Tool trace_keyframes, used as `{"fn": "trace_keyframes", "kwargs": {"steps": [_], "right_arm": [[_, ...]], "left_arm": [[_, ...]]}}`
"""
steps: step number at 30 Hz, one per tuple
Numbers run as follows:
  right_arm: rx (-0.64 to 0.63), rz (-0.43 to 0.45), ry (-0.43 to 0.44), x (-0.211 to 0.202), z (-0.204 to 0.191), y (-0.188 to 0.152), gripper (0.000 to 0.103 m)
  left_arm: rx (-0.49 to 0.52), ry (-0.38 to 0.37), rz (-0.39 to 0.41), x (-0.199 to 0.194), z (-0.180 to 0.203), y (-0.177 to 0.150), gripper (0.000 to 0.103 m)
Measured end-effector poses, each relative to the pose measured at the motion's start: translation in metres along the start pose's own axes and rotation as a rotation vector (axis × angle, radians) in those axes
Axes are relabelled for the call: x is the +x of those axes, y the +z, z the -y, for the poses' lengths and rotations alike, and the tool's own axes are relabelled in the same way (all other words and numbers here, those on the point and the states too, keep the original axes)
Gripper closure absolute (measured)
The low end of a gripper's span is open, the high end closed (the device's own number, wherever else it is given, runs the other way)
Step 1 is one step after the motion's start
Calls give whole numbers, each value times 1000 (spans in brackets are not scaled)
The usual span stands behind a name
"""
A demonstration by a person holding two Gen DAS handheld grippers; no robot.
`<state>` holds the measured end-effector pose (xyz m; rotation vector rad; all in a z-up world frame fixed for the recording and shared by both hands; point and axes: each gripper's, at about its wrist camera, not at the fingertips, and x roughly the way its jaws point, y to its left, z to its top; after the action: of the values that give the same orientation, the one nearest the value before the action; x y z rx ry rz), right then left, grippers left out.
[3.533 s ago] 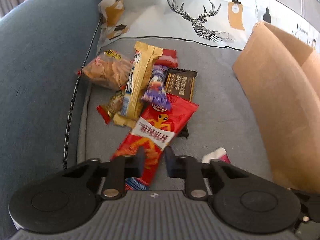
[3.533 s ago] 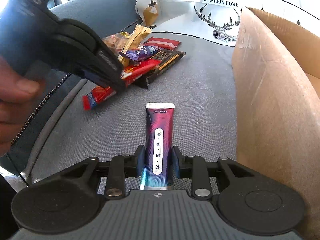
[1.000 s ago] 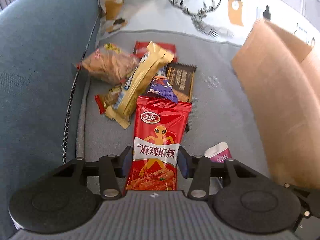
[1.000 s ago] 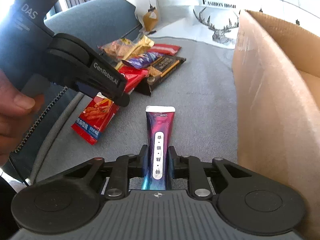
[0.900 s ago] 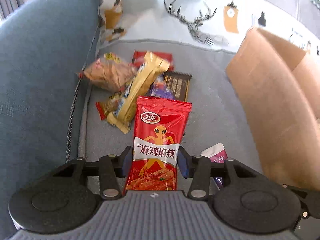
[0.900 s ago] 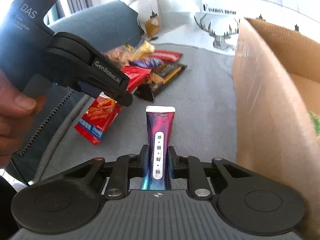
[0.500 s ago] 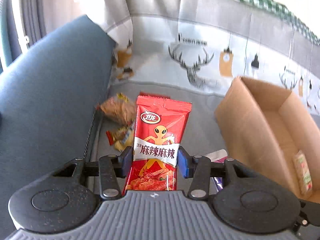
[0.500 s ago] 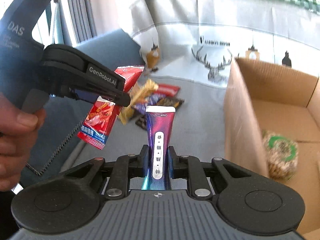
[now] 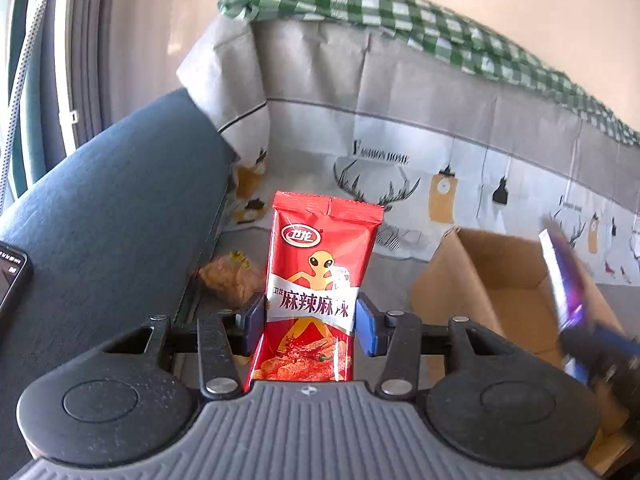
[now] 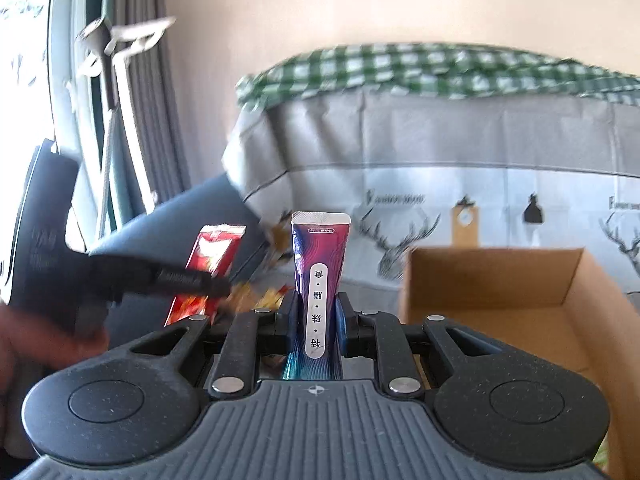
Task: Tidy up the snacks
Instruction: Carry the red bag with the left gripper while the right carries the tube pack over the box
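In the left wrist view our left tool (image 9: 310, 318) is clamped on the red packet (image 9: 316, 300), its blue pads (image 9: 366, 324) pressing the two long edges at about mid-height. The packet stands upright in the centre of the frame, its sealed top clear of everything. We judge it light and thin, a glossy film pouch with soft contents: it will bend and could slide between the pads, so a hold across the printed band, where the pouch is fullest, seems safer than one on the flat crimped ends.

In the right wrist view our right tool (image 10: 316, 322) is closed on the purple sachet (image 10: 318, 288), gripping its lower half with the white sealed end pointing up at the frame's centre. The sachet looks narrow, flat and a little stiffer than the packet, still very light; its slick surface suggests it may slip if the hold loosens, and a squeeze too near the seal might crease it.

Outward from both tools, the open box (image 10: 520, 300) sits at the lower right of each frame, its cavity facing up, near both snacks but touching neither. More snacks (image 9: 230, 280) lie on the sofa (image 9: 100, 220) seat at left centre, behind the red packet. A phone (image 9: 10, 276) shows at the left edge of the left wrist view.
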<state>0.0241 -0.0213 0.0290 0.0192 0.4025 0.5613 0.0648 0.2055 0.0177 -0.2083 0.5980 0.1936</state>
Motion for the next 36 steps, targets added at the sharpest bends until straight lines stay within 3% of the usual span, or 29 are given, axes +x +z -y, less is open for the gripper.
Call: {"fn": "trace_keyframes", "kwargs": {"steps": [9, 12, 16, 23, 36], "right_arm": [[-35, 98, -71, -22, 70, 42, 83], [-55, 105, -122, -20, 94, 37, 83], [32, 35, -175, -13, 122, 15, 83], [-21, 26, -227, -9, 130, 4, 83], [18, -3, -270, -17, 158, -6, 83]], "left_arm": [[51, -47, 116, -7, 34, 4, 51], [58, -75, 135, -4, 49, 6, 51], [66, -106, 135, 2, 67, 7, 51], [65, -158, 118, 14, 97, 8, 51], [89, -232, 125, 19, 144, -1, 51]]}}
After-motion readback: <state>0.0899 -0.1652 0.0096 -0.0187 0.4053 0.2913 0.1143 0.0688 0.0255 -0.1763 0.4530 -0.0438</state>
